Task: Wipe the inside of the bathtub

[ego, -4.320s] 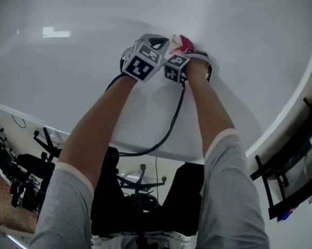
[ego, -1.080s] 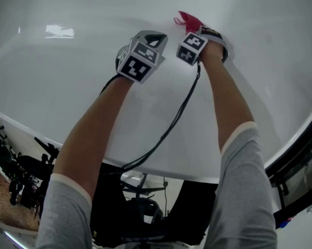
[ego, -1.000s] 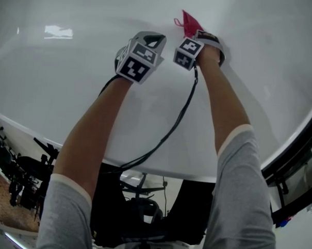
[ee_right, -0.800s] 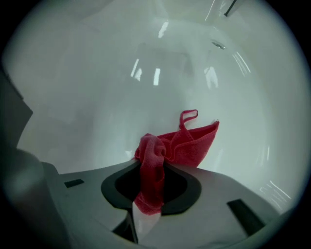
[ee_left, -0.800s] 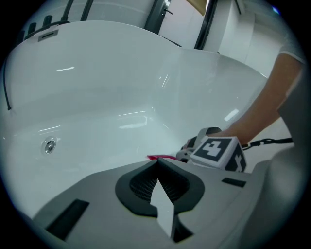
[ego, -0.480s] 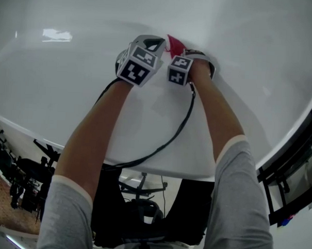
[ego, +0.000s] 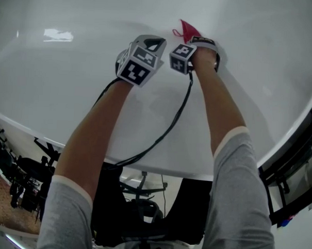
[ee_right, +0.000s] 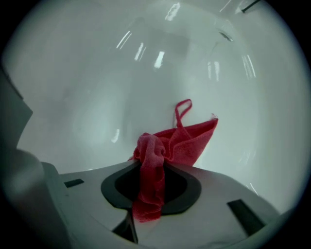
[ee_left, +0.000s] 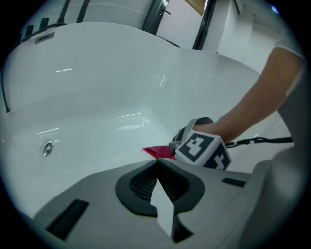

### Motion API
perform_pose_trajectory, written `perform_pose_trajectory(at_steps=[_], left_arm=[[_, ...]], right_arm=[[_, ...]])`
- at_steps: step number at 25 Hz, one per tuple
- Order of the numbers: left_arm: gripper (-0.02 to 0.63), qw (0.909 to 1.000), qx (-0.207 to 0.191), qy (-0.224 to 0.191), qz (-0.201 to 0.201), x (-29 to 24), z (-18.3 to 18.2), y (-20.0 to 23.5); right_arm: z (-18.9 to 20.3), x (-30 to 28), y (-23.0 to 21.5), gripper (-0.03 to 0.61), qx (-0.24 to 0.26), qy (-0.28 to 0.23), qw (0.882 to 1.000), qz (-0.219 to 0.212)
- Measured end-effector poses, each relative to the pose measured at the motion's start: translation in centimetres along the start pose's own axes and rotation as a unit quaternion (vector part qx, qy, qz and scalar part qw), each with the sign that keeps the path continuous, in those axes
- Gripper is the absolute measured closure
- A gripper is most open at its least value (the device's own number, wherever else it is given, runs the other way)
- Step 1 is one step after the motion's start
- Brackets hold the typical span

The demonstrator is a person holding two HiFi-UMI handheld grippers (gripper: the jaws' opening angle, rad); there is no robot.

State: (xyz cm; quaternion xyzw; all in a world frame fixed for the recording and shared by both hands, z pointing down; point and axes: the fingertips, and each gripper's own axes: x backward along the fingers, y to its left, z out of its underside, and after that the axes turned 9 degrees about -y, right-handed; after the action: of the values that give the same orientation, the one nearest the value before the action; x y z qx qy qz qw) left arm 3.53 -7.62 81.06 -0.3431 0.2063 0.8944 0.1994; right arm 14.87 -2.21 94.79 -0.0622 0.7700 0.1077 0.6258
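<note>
Head view: two bare forearms in grey sleeves (ego: 235, 202) reaching down into white bathtub (ego: 59, 86), tub wall filling upper frame. Left gripper (ego: 141, 59) at top centre, marker cube facing up. Right gripper (ego: 184, 54) just beside it on the right, slightly higher in frame. Red cloth (ego: 188, 29) poking out past right gripper at upper centre, lying against tub's inner wall. Black cable (ego: 163, 134) running from the grippers down between the arms and over tub rim at lower centre.

Left gripper view: gripper closed, jaws meeting tip to tip at lower centre, empty. Just past the tips, a sliver of the red cloth. Right of that, right gripper's marker cube (ee_left: 203, 150) with a forearm (ee_left: 257, 102) coming in from upper right. Small round metal fitting (ee_left: 47, 148) on tub wall at left edge. Glossy tub wall with light streaks across upper frame.

Right gripper view: gripper clamped on the red cloth, bunched strip pinched between the jaws at lower centre and trailing down over gripper body. Rest of cloth fanned out ahead and to the right, against white tub surface. Thin hanging loop (ee_right: 182, 111) standing up from cloth at centre. Behind it, curved tub wall with reflections in upper frame
</note>
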Motion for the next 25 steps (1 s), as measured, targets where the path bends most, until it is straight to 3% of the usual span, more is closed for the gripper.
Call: perform_pose_trajectory(at_steps=[5, 9, 12, 17, 19, 20, 25], left_arm=[[0.608, 0.9999, 0.003, -0.011, 0.004, 0.0, -1.7, -0.8], [0.607, 0.9998, 0.003, -0.018, 0.006, 0.2, -3.0, -1.4], [0.607, 0.9998, 0.004, -0.020, 0.009, 0.3, -3.4, -1.9], [0.607, 0.9997, 0.008, -0.022, 0.008, 0.9, -4.1, -2.3], [0.607, 0.9997, 0.009, -0.023, 0.009, 1.5, -4.3, -2.5], [0.607, 0.9996, 0.010, -0.023, 0.009, 1.7, -4.4, -2.5], [0.607, 0.9995, 0.013, -0.028, 0.009, 2.7, -6.0, -3.4]], right_arm=[[0.3, 2.6, 6.6, 0.486, 0.040, 0.025, 0.991, -0.126], [0.4, 3.2, 9.5, 0.486, 0.043, 0.022, 0.983, -0.180], [1.1, 3.4, 8.3, 0.485, 0.014, 0.013, 0.985, -0.172], [3.9, 3.1, 1.0, 0.485, -0.025, 0.016, 0.998, -0.059], [4.6, 4.2, 0.0, 0.485, -0.022, 0.028, 0.999, -0.036], [4.5, 4.7, 0.7, 0.485, -0.021, 0.024, 0.999, -0.041], [2.9, 7.8, 10.0, 0.486, -0.012, 0.003, 0.988, -0.154]])
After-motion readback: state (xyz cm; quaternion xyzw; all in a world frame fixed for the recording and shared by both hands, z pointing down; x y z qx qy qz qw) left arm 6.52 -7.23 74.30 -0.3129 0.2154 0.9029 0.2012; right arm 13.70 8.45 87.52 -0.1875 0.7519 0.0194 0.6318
